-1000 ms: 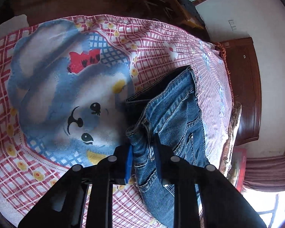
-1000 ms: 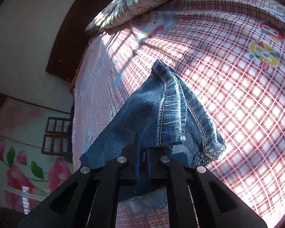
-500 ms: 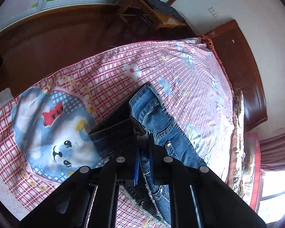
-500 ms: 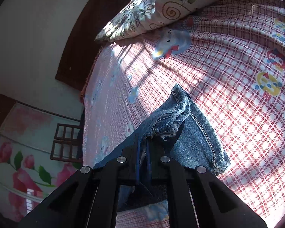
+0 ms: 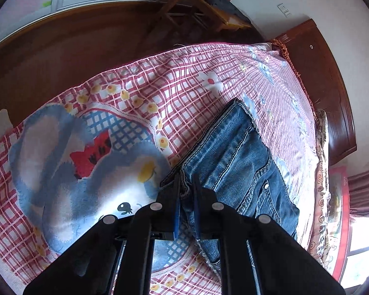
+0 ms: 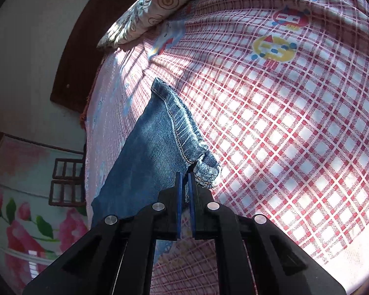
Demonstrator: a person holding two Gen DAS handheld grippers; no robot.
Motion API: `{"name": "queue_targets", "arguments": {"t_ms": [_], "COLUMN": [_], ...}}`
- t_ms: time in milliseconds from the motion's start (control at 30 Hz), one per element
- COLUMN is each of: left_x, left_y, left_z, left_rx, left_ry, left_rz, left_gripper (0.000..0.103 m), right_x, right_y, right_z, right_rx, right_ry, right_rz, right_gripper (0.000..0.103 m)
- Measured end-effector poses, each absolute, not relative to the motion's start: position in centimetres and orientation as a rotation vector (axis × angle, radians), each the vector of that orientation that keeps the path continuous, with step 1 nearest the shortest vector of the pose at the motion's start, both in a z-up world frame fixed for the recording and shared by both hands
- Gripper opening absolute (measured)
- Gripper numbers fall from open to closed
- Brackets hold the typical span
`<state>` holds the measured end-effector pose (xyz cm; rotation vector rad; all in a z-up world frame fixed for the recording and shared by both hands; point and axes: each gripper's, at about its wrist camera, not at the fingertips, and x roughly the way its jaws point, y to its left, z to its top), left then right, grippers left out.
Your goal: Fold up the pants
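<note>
a bed (image 5: 135, 91) is covered by a red checked blanket (image 6: 283, 123) with a blue bear print. blue jeans (image 5: 236, 157) are spread on it. denim is pinched by the left hand-held gripper (image 5: 185, 191) at the waistband and by the right hand-held gripper (image 6: 185, 182) at the hem.

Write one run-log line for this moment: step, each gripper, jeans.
step: folding | left gripper: shut on jeans | right gripper: shut on jeans | jeans: partly on bedspread

Home bedroom, checked bedspread (image 6: 283, 123), pillow (image 6: 157, 2)
</note>
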<state>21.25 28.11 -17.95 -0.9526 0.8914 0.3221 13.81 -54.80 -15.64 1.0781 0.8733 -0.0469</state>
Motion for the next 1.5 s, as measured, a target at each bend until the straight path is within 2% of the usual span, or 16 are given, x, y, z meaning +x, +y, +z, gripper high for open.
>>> {"name": "queue_targets", "arguments": {"t_ms": [100, 300, 367, 433, 467, 533, 700, 833, 967, 1033, 1200, 1267, 1300, 1367, 1400, 1500], "left_x": [22.0, 22.9, 23.2, 23.3, 23.3, 23.4, 23.3, 23.4, 23.3, 23.2, 22.5, 22.1, 21.9, 21.7, 21.7, 21.6], "left_y": [28.5, 29.6, 29.4, 28.9, 28.5, 27.8, 26.4, 25.6, 25.4, 25.1, 23.3, 21.7, 20.7, 18.6, 17.3, 13.3], "left_z": [-17.1, -15.7, -15.3, -14.8, -14.6, -13.9, -11.6, -9.7, -8.2, -7.8, -7.4, -7.2, -7.2, -7.4, -7.5, -7.8], "left_rx": [-0.932, -0.913, -0.890, -0.853, -0.825, -0.780, -0.676, -0.620, -0.598, -0.596, -0.571, -0.524, -0.510, -0.500, -0.499, -0.482], "left_ry": [0.878, 0.861, 0.869, 0.871, 0.872, 0.869, 0.843, 0.836, 0.822, 0.811, 0.797, 0.793, 0.787, 0.803, 0.806, 0.814], "left_rz": [0.322, 0.323, 0.314, 0.303, 0.295, 0.271, 0.214, 0.161, 0.129, 0.116, 0.102, 0.117, 0.117, 0.100, 0.078, 0.010], "left_gripper": [0.008, 0.008, 0.008, 0.008, 0.008, 0.008, 0.008, 0.012, 0.033, 0.037, 0.071, 0.088, 0.091, 0.096, 0.096, 0.099], "right_x": [14.1, 15.4, 15.9, 16.1, 16.1, 16.0, 14.9, 14.7, 14.1, 14.2, 13.7, 12.4, 11.7, 10.7, 10.4, 9.9], "right_y": [-55.1, -54.6, -54.3, -54.1, -54.0, -53.5, -52.5, -53.2, -52.9, -52.9, -53.2, -53.4, -53.5, -53.8, -54.0, -54.3], "right_z": [-16.0, -16.2, -16.4, -16.9, -16.9, -16.2, -13.5, -15.6, -17.0, -17.2, -17.3, -16.9, -16.8, -16.7, -16.8, -17.0], "right_rx": [1.139, 1.181, 1.193, 1.244, 1.253, 1.204, 1.131, 1.151, 1.179, 1.176, 1.260, 1.310, 1.337, 1.370, 1.384, 1.430], "right_ry": [0.874, 0.878, 0.888, 0.877, 0.867, 0.850, 0.813, 0.855, 0.859, 0.862, 0.851, 0.811, 0.785, 0.758, 0.738, 0.697], "right_rz": [-0.033, -0.017, -0.025, -0.029, -0.032, -0.049, -0.045, -0.081, -0.111, -0.119, -0.117, -0.101, -0.088, -0.100, -0.102, -0.108], "right_gripper": [0.010, 0.011, 0.022, 0.023, 0.023, 0.002, 0.002, 0.002, 0.001, 0.001, 0.003, 0.003, 0.004, 0.033, 0.056, 0.058]}}
